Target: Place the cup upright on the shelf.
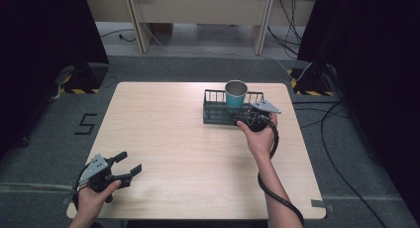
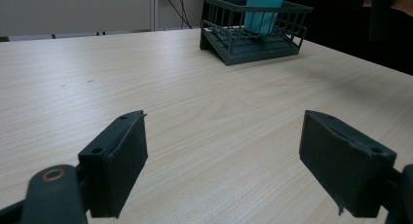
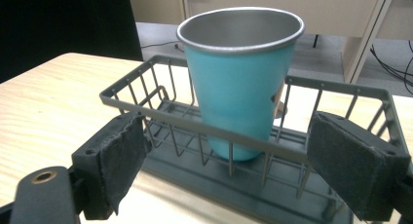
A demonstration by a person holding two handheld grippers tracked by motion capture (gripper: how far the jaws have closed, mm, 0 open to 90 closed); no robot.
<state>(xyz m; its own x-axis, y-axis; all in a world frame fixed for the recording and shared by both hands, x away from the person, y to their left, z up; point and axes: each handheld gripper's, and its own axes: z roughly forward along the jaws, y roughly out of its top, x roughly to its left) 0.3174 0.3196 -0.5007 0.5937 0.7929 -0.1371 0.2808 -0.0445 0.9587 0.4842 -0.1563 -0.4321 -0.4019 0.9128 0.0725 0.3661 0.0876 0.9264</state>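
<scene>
Teal cup (image 1: 236,95) stands upright in the dark wire rack (image 1: 214,114), upper right of centre in the high view (metal rim, inside bare). Right gripper (image 3: 253,158) jaws apart just outside the rack's near rail, clamping nothing. Left gripper (image 1: 126,167), lower left on the table (image 1: 173,153), jaws apart, holding nothing.

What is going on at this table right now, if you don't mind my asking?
A person is working at a wooden table with a hand-held gripper in each hand. The right gripper is open, its jaws at the near side of a dark wire rack, with nothing gripped. A teal metal cup stands upright inside that rack, untouched. The left gripper is open too, near the table's front left corner, well away from the rack and holding nothing.
</scene>
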